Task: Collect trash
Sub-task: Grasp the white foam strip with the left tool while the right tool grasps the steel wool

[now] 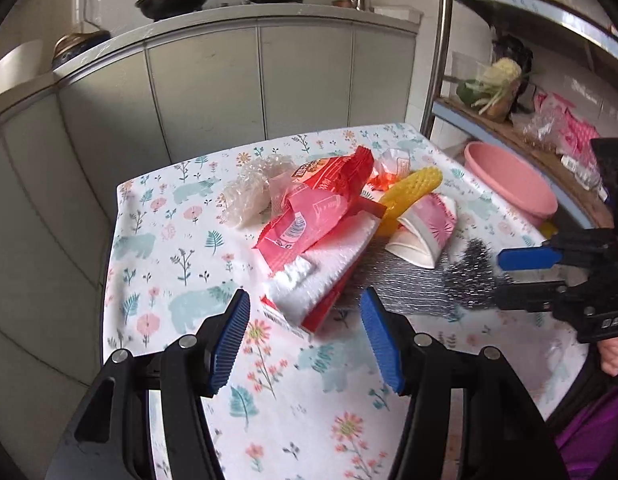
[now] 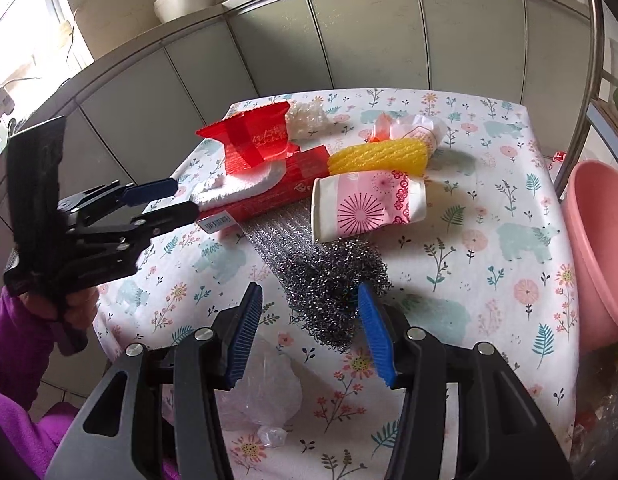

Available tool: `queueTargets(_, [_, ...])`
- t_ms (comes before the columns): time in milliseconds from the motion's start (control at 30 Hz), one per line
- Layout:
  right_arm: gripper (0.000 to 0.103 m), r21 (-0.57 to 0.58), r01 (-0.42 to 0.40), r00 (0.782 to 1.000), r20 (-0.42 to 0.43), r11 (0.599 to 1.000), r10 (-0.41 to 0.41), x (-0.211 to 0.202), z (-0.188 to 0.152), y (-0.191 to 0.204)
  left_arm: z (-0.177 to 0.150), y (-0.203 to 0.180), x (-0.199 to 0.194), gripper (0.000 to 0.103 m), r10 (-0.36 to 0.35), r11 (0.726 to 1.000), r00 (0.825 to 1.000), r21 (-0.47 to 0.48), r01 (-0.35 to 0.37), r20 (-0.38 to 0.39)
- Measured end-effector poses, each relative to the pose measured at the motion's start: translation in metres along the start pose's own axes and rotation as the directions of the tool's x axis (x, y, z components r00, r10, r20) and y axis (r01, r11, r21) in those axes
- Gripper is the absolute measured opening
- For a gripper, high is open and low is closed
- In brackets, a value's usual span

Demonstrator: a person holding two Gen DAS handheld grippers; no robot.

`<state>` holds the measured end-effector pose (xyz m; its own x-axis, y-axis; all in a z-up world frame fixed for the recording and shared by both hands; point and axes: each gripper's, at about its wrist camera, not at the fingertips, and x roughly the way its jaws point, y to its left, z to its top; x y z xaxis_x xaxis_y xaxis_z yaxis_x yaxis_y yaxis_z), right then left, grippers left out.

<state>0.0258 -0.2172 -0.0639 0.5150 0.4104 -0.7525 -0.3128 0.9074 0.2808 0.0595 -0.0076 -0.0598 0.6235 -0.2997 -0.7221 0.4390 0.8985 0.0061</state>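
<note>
The trash is piled mid-surface (image 1: 189, 360): a red wrapper (image 2: 261, 140), a flattened paper cup (image 2: 365, 208), yellow foam netting (image 2: 377, 158) and a steel-wool scrubber (image 2: 333, 280). The left hand-held gripper (image 1: 305, 336) is spread wide before the red box (image 1: 325, 312), nothing being grasped. The right hand-held gripper (image 2: 309, 332) is held released just before the scrubber.

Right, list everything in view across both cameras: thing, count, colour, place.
steel wool: one, silver-grey, near table edge, between the right gripper's fingers
paper cup: one, white and pink, crushed, on its side beside the steel wool
foam net: one, yellow, behind the cup
red box: one, flat, mid-table, white foam sheet on top
red wrapper: one, atop the box
bubble wrap: one, clear, far side
basin: one, pink, off the table's right
table: one, floral cloth
left gripper: black, blue pads, open
right gripper: black, blue pads, open around the steel wool
</note>
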Motion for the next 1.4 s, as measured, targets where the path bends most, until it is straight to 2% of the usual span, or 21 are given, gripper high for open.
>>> queueTargets(233, [0.051,0.010,-0.012,1.000,-0.004,1.000,0.012,0.001,-0.001,-0.002,0.004,0.003,0.019,0.057,0.007,0.999,1.000,0.051,-0.006,-0.016])
queueTargets(333, [0.051,0.014,-0.015,1.000,-0.005,1.000,0.015,0.002,-0.001,-0.002,0.002,0.000,0.024,0.050,0.001,0.998,1.000,0.069,0.001,-0.021])
queueTargets(367, [0.051,0.015,-0.015,1.000,-0.006,1.000,0.015,0.002,-0.002,-0.003,0.001,-0.001,0.025,0.044,-0.003,0.998,1.000,0.070,0.005,-0.023])
queueTargets(633, [0.051,0.029,-0.024,1.000,0.005,0.999,0.024,0.001,-0.003,-0.005,-0.004,-0.013,0.005,0.041,-0.002,0.996,0.999,0.093,-0.003,0.047])
queueTargets(867, [0.051,0.021,-0.028,1.000,0.003,0.999,0.028,0.004,-0.007,0.000,-0.020,-0.015,-0.024,0.041,-0.014,1.000,0.997,0.014,0.013,0.076])
queueTargets(1133, [0.051,0.014,0.007,1.000,-0.002,1.000,-0.007,0.008,-0.010,0.002,-0.043,-0.011,-0.052,0.041,-0.013,0.996,0.996,-0.084,0.021,0.091])
queueTargets(1200, [0.045,0.021,0.011,1.000,0.000,1.000,-0.011,0.008,-0.011,-0.001,-0.045,-0.010,-0.055,0.041,-0.006,0.995,0.996,-0.097,0.015,0.094])
queueTargets(1233, [0.033,0.024,0.012,1.000,-0.001,1.000,-0.012,0.008,-0.011,-0.002,-0.045,-0.010,-0.056,0.041,-0.004,0.995,0.995,-0.101,0.014,0.095])
queueTargets(1267, [0.027,0.028,0.011,1.000,-0.002,1.000,-0.011,0.008,-0.012,-0.003,-0.044,-0.010,-0.057,0.041,-0.002,0.995,0.995,-0.103,0.012,0.097])
queueTargets(1400, [0.021,0.040,0.005,1.000,0.015,0.999,-0.006,0.001,-0.012,-0.008,-0.042,-0.013,-0.060,0.041,0.004,0.995,0.994,-0.103,0.007,0.109])
